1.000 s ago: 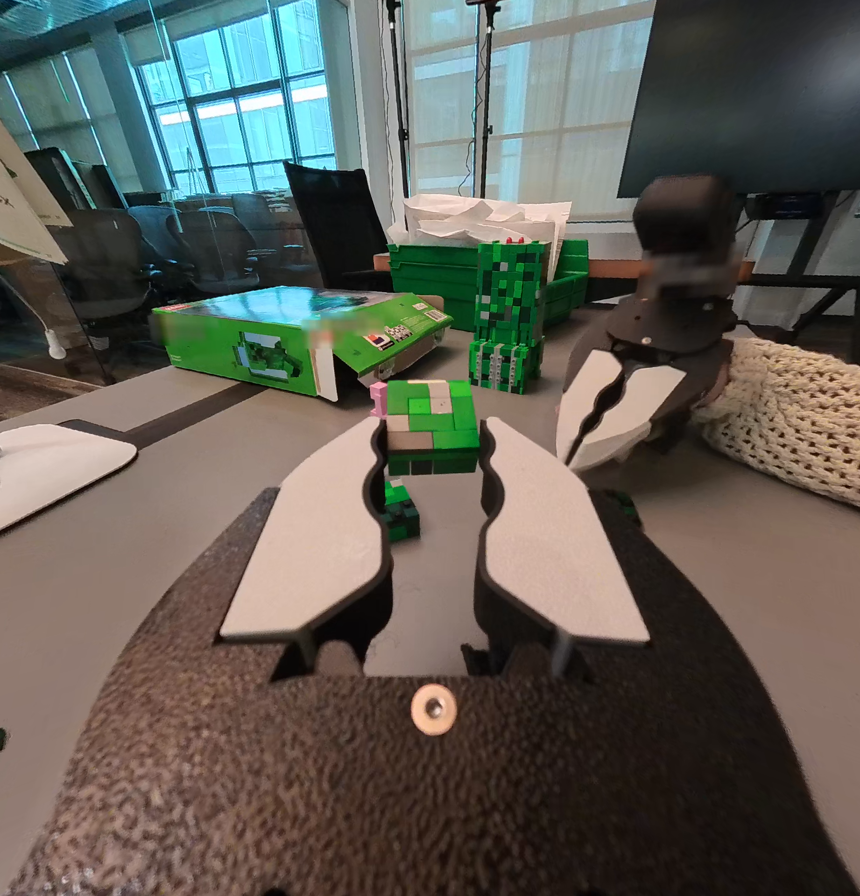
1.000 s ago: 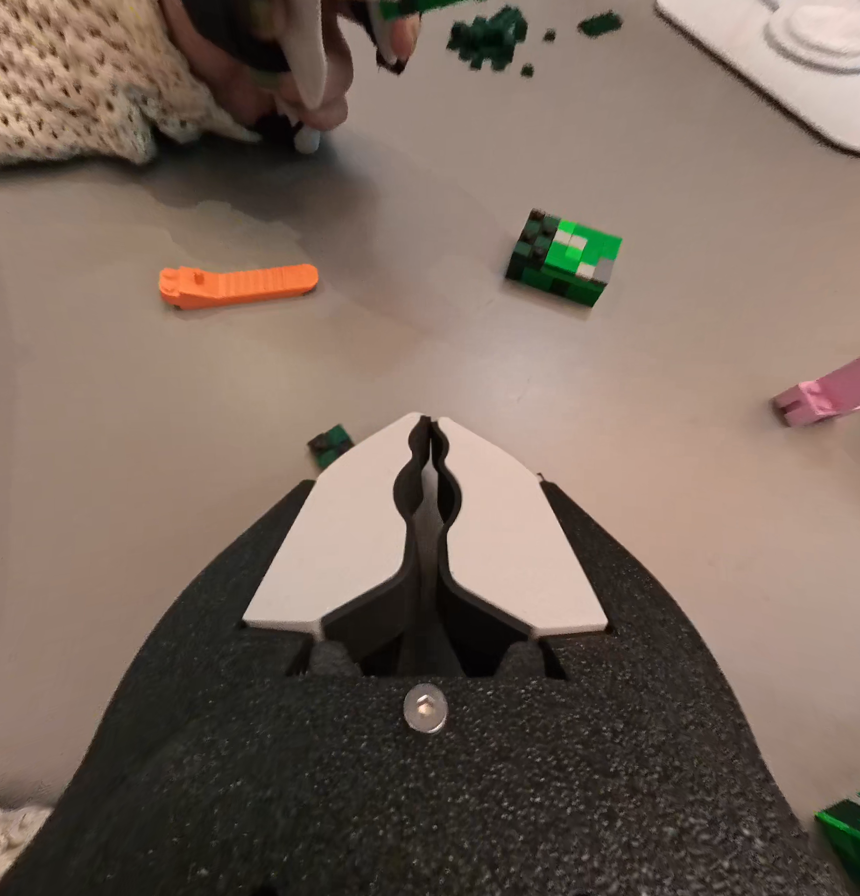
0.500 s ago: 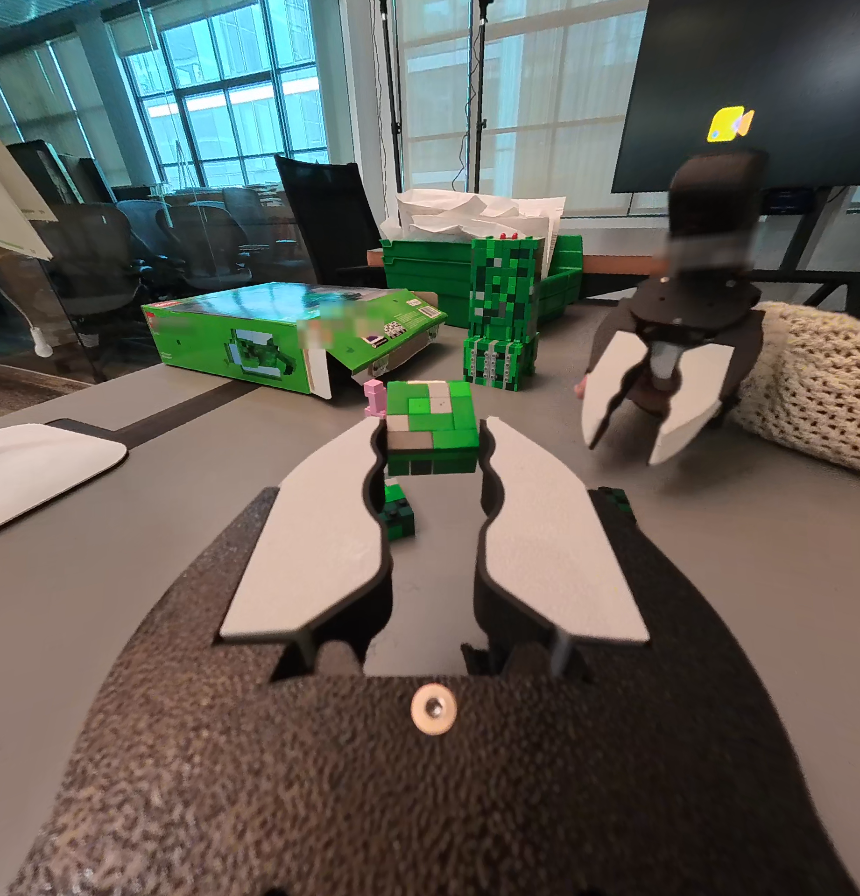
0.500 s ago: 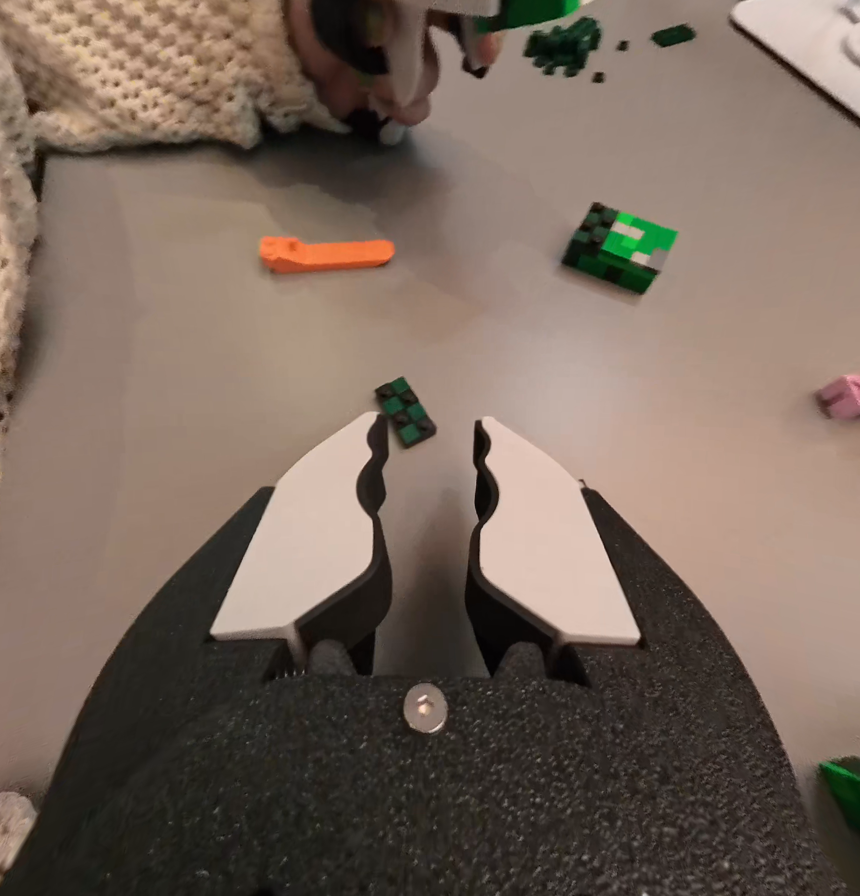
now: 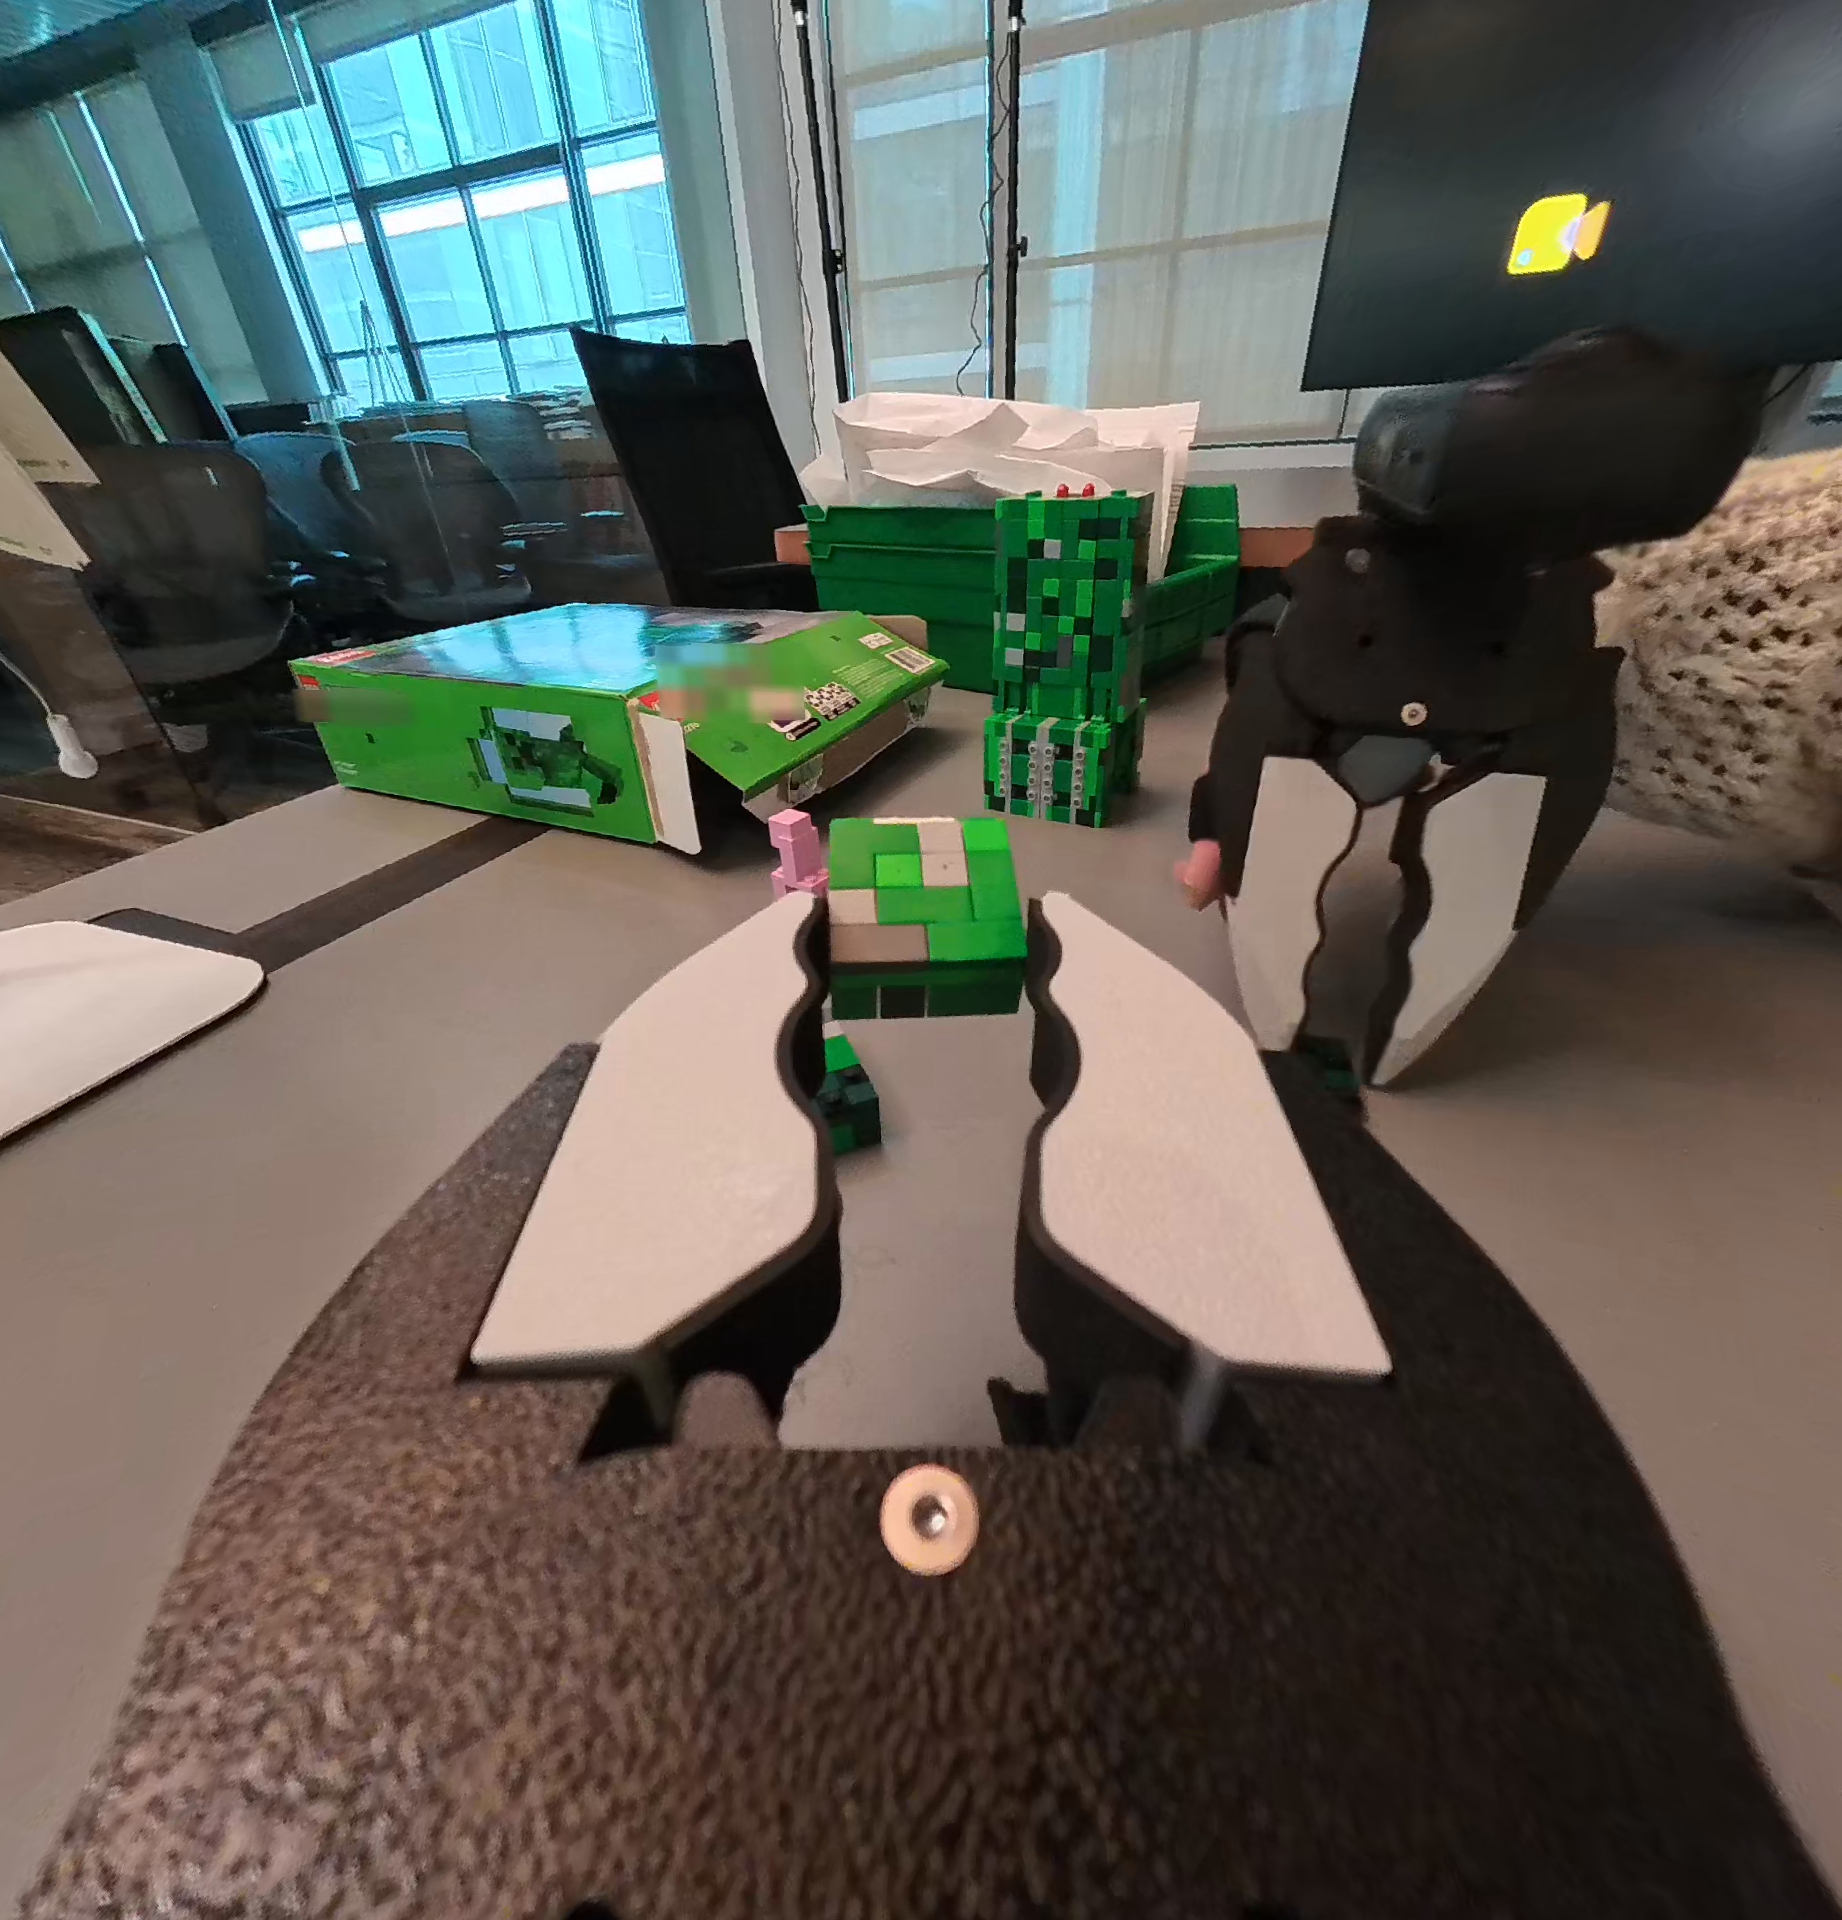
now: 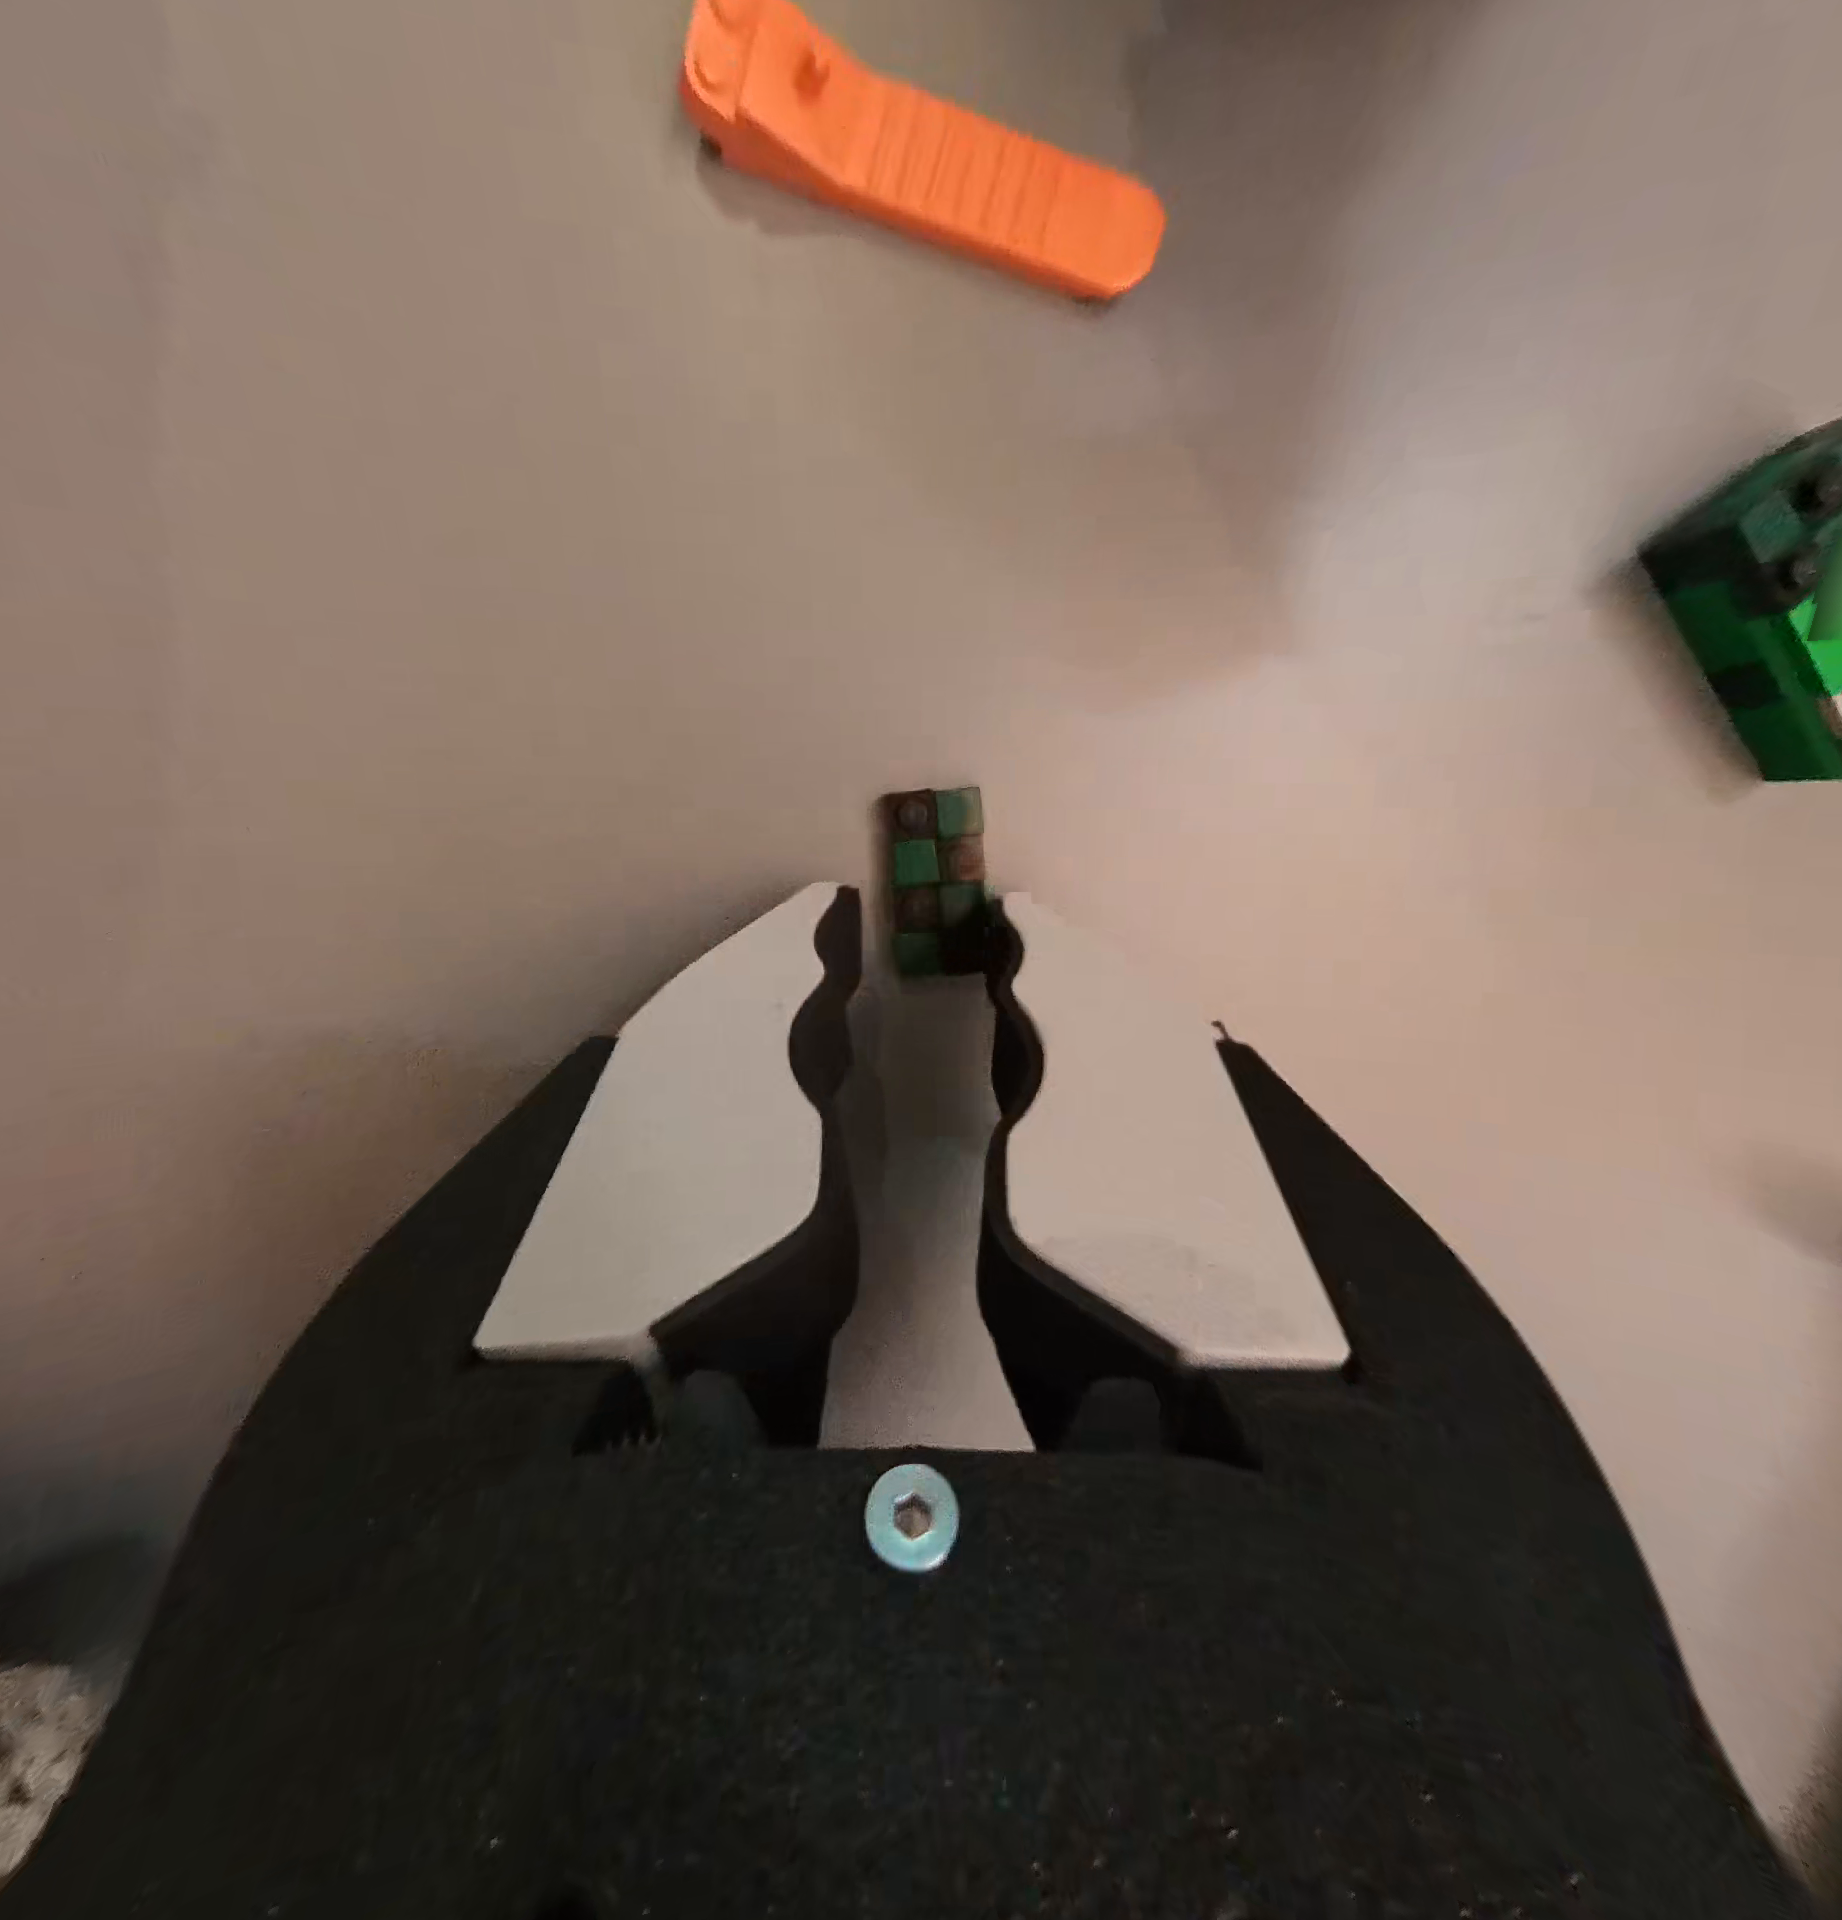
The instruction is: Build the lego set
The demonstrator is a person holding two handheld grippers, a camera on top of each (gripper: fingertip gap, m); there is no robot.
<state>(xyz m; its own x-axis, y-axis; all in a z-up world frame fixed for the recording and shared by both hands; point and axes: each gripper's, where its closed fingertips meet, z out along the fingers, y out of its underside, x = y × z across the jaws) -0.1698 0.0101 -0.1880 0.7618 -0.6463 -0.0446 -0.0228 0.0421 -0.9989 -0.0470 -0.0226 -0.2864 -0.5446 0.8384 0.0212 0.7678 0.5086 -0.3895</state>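
So over on the far left of the grey table (image 5: 325, 1122) there's a white pad (image 5: 75, 997), then a green lego box (image 5: 543, 717) lying on its side with an end flap hanging open, and behind that a green bin (image 5: 896, 561) stuffed with crumpled white paper. Moving in, the left gripper (image 5: 925, 940) has its two fingers clamped on a chunky green block assembly (image 5: 925, 914) with a few grey and white tiles on top, held up off the table. A little pink piece (image 5: 797, 857) sits just behind it on the left, and a small dark green cluster (image 5: 849, 1096) lies on the table underneath, between the fingers. Further back stands the tall green pixel figure (image 5: 1062, 655), upright next to the bin. On the right, the right gripper (image 5: 1332, 1060) points down at the table with its tips near the surface, jaws parted narrowly. From its own camera, the right gripper (image 6: 922, 914) straddles one end of a small checkered green plate (image 6: 932, 868) lying flat; the right finger looks like it's touching the plate's edge, the left one has a sliver of gap, so not squeezed yet. An orange brick separator (image 6: 927, 166) lies well beyond it, and another green block (image 6: 1769, 623) sits at the right edge, blurry. A cream knit sleeve (image 5: 1748, 665) shows behind the right gripper.
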